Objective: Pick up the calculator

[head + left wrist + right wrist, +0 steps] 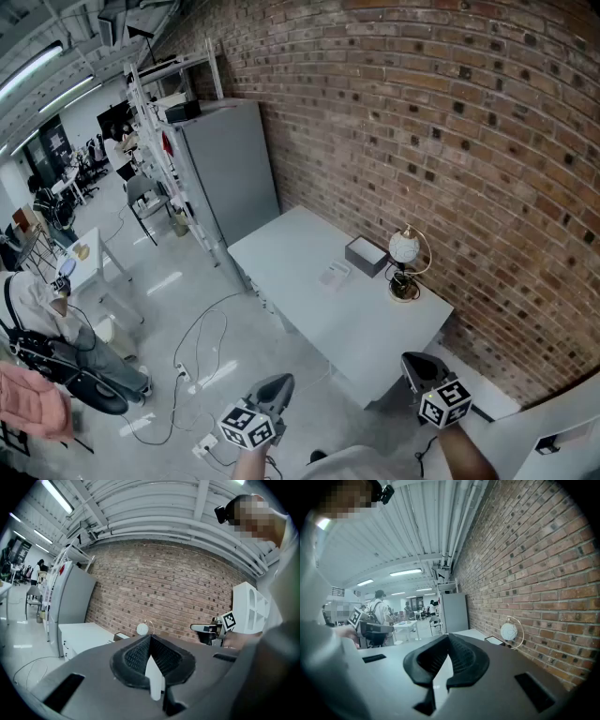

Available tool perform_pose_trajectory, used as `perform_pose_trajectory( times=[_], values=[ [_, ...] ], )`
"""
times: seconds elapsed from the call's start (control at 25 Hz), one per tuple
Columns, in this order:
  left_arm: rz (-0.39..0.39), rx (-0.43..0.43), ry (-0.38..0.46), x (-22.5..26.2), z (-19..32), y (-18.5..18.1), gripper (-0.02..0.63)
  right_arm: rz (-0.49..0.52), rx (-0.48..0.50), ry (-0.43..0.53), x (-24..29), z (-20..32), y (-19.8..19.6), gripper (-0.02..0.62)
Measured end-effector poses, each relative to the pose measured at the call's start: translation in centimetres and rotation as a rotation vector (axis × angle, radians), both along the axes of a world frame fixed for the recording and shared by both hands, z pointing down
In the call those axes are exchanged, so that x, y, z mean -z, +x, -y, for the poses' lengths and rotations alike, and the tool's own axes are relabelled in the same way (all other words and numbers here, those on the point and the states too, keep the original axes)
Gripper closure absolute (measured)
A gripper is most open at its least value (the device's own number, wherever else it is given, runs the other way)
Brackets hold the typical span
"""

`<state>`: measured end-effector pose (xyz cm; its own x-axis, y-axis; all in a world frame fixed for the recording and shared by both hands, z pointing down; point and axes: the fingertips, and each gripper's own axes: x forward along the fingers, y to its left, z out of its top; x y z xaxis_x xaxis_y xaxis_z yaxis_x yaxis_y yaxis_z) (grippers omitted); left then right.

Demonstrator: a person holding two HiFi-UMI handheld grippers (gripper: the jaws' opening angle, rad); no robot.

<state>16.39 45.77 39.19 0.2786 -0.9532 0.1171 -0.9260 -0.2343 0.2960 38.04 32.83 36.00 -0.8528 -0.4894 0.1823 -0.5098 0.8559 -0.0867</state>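
Nothing is under way yet. The calculator (334, 274) lies flat on the white bench (291, 248), just beside a dark box (366, 255) and near a globe lamp (405, 249). The left claw (275, 384) and the right claw (419, 366) hover well short of it, each pressed together and empty. The approach, opening, grasp and lift all remain.

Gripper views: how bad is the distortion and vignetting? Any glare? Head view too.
Left gripper view: strong fisheye, black vignette, brick wall bows. Right gripper view: same vignette, ceiling light slightly blown. Head view: brick courses curve, table evenly lit.
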Motion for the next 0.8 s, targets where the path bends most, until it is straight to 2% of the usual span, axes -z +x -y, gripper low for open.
perform_pose_trajectory(
  times=[0.52, 0.8],
  values=[
    [-0.013, -0.009, 0.001, -0.1, -0.3, -0.5, 0.592, -0.011, 0.005, -0.002, -0.1, -0.9, -1.2, 0.584],
    [-0.026, -0.008, -0.015, -0.9, -1.2, -1.1, 0.592, -0.011, -0.039, -0.017, -0.6, -1.3, -1.6, 0.583]
  ],
)
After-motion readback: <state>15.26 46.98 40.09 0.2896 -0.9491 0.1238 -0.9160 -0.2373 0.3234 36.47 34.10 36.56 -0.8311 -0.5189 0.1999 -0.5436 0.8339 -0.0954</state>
